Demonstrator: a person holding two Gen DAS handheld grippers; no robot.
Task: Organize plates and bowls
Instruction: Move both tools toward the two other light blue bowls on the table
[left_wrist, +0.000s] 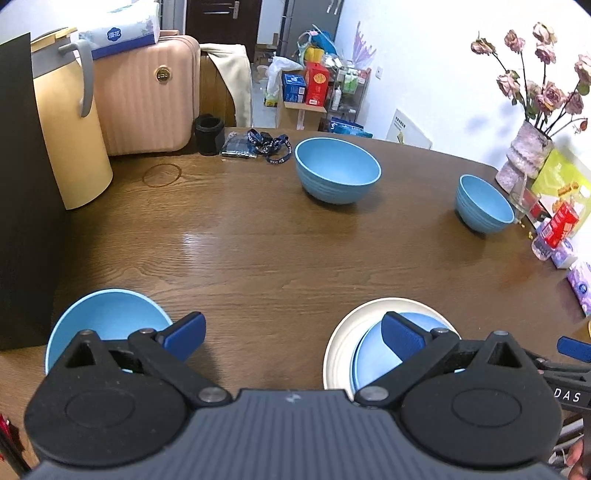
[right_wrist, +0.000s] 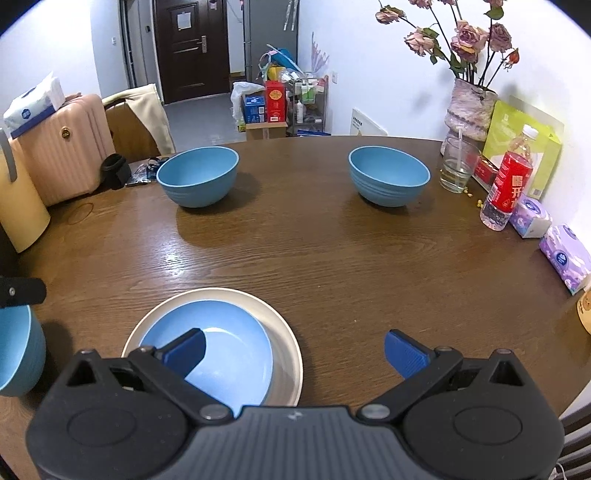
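A blue plate (right_wrist: 225, 350) lies on a white plate (right_wrist: 284, 343) near the table's front edge; in the left wrist view the same white plate (left_wrist: 351, 328) holds the blue plate (left_wrist: 373, 354). A blue bowl (left_wrist: 107, 321) sits at the front left, seen also as the blue bowl (right_wrist: 16, 354) at the edge of the right view. Two more blue bowls stand farther back, one mid-table (left_wrist: 337, 170) (right_wrist: 197, 175) and one to the right (left_wrist: 483, 203) (right_wrist: 388, 175). My left gripper (left_wrist: 293, 334) is open above bare table between bowl and plates. My right gripper (right_wrist: 293, 352) is open, its left finger over the blue plate.
A yellow jug (left_wrist: 70, 129) and pink suitcase (left_wrist: 147, 99) stand at the back left. A vase of dried roses (right_wrist: 469, 107), a glass (right_wrist: 456, 170), a red-labelled bottle (right_wrist: 508, 184) and tissue packs (right_wrist: 565, 258) line the right edge. A lanyard (left_wrist: 269, 144) lies at the back.
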